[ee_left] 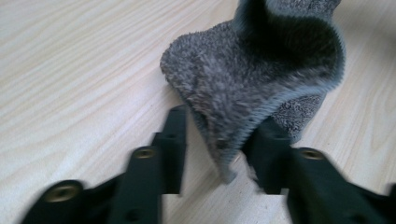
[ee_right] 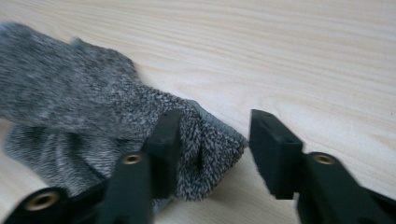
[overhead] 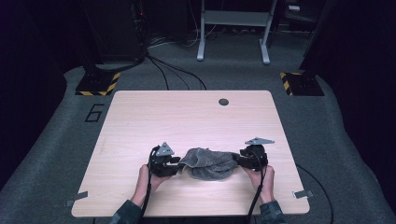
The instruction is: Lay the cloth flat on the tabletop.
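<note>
Floor marking "6" (overhead: pixel 95 113) beside table (overhead: pixel 187 112); both tongs (overhead: pixel 177 164) (overhead: pixel 237 161) parted, loosely straddling grey towel (overhead: pixel 209 163).

I stand at a pale wooden tabletop (overhead: pixel 187 116) with rounded corners; a small dark round hole (overhead: pixel 223 101) sits near its far edge, right of the middle. Grey carpet (overhead: pixel 327 140) runs all round it, and a number six (overhead: pixel 95 113) is marked on the floor off the far left corner. Two black bases edged in yellow and black stripes (overhead: pixel 97 84) flank the far side. Cables (overhead: pixel 173 70) trail across the carpet toward a white metal frame (overhead: pixel 233 28). The room beyond lies dark.
</note>
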{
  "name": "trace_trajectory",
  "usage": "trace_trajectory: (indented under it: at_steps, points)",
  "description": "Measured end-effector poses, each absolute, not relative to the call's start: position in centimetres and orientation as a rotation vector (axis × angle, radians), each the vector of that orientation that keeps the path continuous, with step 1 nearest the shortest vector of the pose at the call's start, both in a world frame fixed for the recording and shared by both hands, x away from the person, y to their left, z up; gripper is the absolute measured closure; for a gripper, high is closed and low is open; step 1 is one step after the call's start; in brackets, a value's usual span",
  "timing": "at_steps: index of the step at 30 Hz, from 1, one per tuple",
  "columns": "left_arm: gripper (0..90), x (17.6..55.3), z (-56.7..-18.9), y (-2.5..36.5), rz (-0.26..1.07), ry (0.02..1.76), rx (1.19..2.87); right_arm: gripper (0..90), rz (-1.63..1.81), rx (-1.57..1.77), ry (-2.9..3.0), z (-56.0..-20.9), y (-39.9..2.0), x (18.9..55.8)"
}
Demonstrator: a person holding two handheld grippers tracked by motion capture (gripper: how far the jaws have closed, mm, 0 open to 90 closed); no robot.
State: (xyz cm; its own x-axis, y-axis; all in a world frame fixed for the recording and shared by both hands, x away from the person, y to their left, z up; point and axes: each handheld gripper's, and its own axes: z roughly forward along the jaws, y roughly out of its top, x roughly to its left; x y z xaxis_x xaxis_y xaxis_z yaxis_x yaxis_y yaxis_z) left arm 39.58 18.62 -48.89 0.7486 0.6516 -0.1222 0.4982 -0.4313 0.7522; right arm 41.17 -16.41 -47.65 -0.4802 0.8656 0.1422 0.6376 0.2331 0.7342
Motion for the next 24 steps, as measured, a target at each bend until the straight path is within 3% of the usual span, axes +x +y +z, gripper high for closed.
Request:
trace_trajectory:
  at_steps: [4,11,24]
  points:
    - [47.1,39.2,-49.1,19.0,0.217,0.853,2.117,40.4,1.141,1.351,2.223,-46.3,-16.0,40.6]
    - [40.0,38.8,-49.5,19.4,0.205,0.866,2.11,37.2,1.142,1.219,2.293,-44.6,-13.3,40.8]
    - [40.4,38.9,-51.0,19.3,0.163,0.911,2.124,20.2,1.124,1.019,2.503,-43.3,-5.6,43.0]
